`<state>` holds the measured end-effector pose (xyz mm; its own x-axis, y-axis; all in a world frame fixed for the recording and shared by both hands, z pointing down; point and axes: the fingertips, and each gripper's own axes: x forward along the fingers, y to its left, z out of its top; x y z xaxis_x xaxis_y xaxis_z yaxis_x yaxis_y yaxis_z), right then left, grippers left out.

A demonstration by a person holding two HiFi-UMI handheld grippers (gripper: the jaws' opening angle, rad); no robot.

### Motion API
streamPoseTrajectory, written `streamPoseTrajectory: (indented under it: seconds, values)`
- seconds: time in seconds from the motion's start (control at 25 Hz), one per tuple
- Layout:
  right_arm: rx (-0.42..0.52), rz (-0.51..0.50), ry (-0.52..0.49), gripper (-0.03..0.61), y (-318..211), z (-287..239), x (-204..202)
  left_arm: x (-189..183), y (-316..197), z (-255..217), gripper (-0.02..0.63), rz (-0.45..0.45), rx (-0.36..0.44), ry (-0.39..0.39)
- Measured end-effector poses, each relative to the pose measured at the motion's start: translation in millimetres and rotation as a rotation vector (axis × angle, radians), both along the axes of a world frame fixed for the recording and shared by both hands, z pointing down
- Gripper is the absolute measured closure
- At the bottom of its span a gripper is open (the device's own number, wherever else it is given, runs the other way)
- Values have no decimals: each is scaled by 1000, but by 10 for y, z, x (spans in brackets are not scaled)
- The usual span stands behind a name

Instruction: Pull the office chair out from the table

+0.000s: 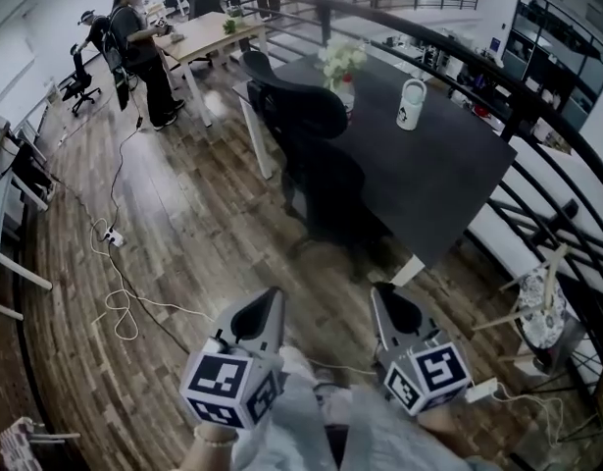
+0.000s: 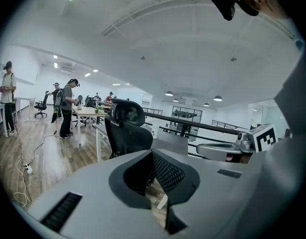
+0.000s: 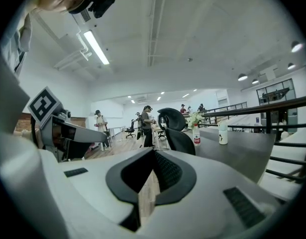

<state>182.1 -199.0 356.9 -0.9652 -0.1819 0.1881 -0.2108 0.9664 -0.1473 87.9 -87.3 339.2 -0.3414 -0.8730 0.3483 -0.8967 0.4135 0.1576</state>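
Well ahead of left tongs (image 1: 272, 299), right tongs (image 1: 383, 294): office chair (image 1: 321, 175).

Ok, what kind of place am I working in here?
An open-plan office, it seems, perhaps on an upper level: an office chair at a dark table, a light desk beyond with people standing by it, and a black railing along the edge.

The base of the office chair (image 1: 326, 180) is lost in shadow beside the dark table (image 1: 448, 170); print on the white cup (image 1: 411, 104) is too small to read.
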Motion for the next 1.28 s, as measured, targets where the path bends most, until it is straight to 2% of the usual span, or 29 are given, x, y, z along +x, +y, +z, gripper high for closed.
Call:
streamPoseTrajectory:
  seconds: [0.24, 0.48, 1.0, 1.28]
  values:
    - [14, 8, 7, 574, -154, 24, -232, -202, -127, -5, 607, 13, 18, 18]
    - [35, 40, 0, 574, -352, 34, -508, -593, -359, 80, 607, 29, 29, 7]
    - [45, 233, 36, 574, -934, -24, -1726, -2210, -935, 55, 606, 165, -9, -32]
    - [79, 358, 74, 574, -1185, -58, -2122, -2936, -1212, 56, 606, 225, -11, -61]
